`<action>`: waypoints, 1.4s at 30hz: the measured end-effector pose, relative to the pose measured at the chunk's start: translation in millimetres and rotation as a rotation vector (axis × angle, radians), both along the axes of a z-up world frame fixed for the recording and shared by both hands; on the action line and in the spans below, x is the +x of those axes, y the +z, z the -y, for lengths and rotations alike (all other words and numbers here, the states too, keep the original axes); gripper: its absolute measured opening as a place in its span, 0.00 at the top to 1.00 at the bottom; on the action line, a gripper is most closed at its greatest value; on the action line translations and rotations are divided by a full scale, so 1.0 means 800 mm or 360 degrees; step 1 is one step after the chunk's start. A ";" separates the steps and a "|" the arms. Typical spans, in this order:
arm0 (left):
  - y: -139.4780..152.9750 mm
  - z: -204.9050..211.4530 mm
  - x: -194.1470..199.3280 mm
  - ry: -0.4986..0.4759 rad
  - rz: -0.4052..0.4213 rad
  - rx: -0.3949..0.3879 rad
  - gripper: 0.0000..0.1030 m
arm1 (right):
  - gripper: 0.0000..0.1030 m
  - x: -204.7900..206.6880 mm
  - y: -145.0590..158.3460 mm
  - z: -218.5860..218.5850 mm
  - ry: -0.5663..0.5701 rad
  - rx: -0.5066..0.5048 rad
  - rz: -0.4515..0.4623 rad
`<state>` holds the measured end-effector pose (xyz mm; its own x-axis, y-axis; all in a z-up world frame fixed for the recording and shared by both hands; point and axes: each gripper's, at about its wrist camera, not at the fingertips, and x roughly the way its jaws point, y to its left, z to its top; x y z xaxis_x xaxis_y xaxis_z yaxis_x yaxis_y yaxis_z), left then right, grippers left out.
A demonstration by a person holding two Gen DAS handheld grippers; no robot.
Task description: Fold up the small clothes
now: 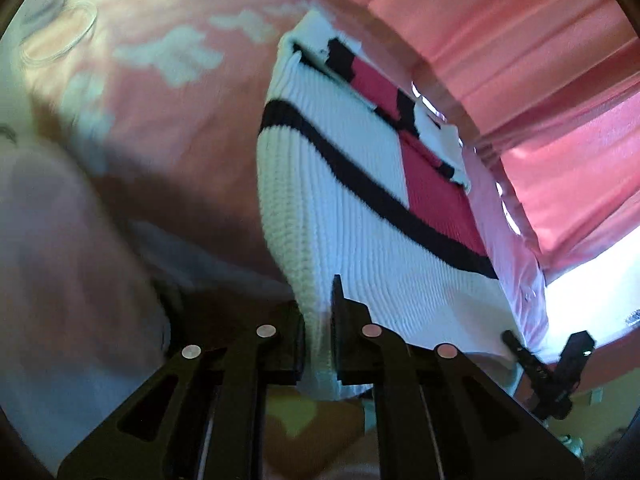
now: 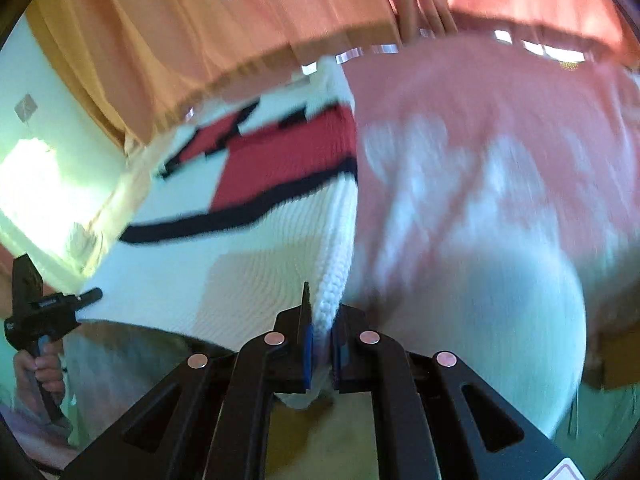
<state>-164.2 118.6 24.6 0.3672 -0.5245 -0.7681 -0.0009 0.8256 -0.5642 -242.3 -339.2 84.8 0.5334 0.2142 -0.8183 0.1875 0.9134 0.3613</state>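
Note:
A small white knitted sweater [image 1: 340,208] with a black stripe and red blocks is stretched out from the pink patterned surface [image 1: 160,92]. My left gripper [image 1: 318,336] is shut on its white ribbed hem at one corner. My right gripper [image 2: 322,336] is shut on the ribbed hem of the sweater [image 2: 248,240] at the other corner. The right gripper also shows at the lower right of the left wrist view [image 1: 548,364]. The left gripper shows at the left edge of the right wrist view [image 2: 44,312], with a hand below it. Both views are motion-blurred.
A pink cloth with pale patches [image 2: 480,160] covers the surface. Pink curtains [image 1: 520,60] hang behind it, orange-looking in the right wrist view [image 2: 200,20]. A clear round object [image 1: 60,36] lies at the far left. A bright window [image 2: 32,184] is to the side.

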 end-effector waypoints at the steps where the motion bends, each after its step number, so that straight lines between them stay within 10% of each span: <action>1: 0.003 -0.001 -0.007 -0.0007 0.0000 0.0006 0.91 | 0.94 -0.017 0.002 -0.003 0.0012 -0.0004 -0.0021; 8: 0.092 -0.003 -0.025 -0.0082 0.0258 -0.0016 0.91 | 0.94 -0.040 0.077 -0.004 0.0018 0.0010 0.0141; 14: 0.161 0.034 0.120 -0.0116 0.0639 0.0053 0.91 | 0.94 0.099 0.132 0.033 0.0050 0.0057 0.0549; 21: 0.072 0.086 0.338 0.0093 0.0494 0.0281 0.88 | 0.93 0.327 0.013 0.076 -0.0093 0.0284 0.0376; 26: -0.004 0.091 0.406 0.0163 0.0397 0.0353 0.84 | 0.86 0.409 -0.069 0.086 -0.0167 0.0304 0.0179; 31: -0.022 0.083 0.428 0.0275 0.0374 0.0272 0.72 | 0.79 0.434 -0.065 0.110 -0.0235 0.0447 0.0304; 35: 0.002 0.077 0.429 0.0425 0.0568 0.0440 0.43 | 0.36 0.420 -0.035 0.120 -0.0365 0.0311 0.0421; 42: 0.026 0.045 0.378 0.0275 0.0564 0.0295 0.28 | 0.33 0.379 0.004 0.104 -0.0294 -0.0006 0.0321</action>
